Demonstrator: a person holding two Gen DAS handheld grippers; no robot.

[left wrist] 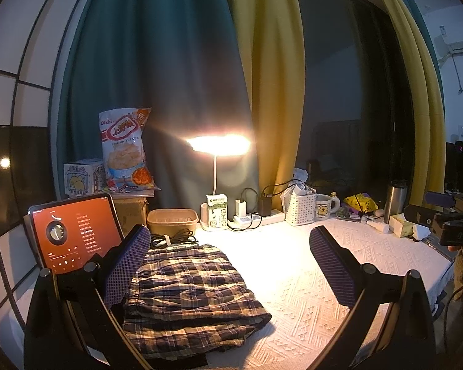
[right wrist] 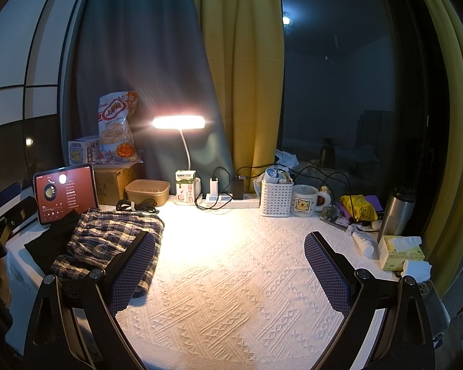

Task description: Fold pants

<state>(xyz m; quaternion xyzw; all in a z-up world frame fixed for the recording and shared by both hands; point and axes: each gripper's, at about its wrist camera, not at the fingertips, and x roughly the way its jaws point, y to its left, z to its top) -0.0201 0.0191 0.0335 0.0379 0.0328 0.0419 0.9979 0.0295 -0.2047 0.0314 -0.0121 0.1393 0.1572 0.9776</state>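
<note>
Both of your grippers are spread wide and holding nothing: left gripper (left wrist: 228, 265) hovers over the plaid pants (left wrist: 188, 289), its left finger (left wrist: 126, 265) overlapping the cloth in view, though I can't tell if it touches; right gripper (right wrist: 230, 273) sits over bare tabletop (right wrist: 231, 277), well apart from the pants (right wrist: 108, 246). Pants already look folded into a compact stack at the left side of the tabletop, next to the tablet (left wrist: 72, 232), with a dark cloth (right wrist: 52, 240) partly under them. Main risk, as I judge it: if you close on only the top layer, the stack slides or opens. Another risk: pushing it back snags the coiled cable (left wrist: 173, 237) just behind it, or knocks the propped tablet. Lamp (left wrist: 219, 145) glare also washes out the far edge, so you could misjudge your grasp point.
</note>
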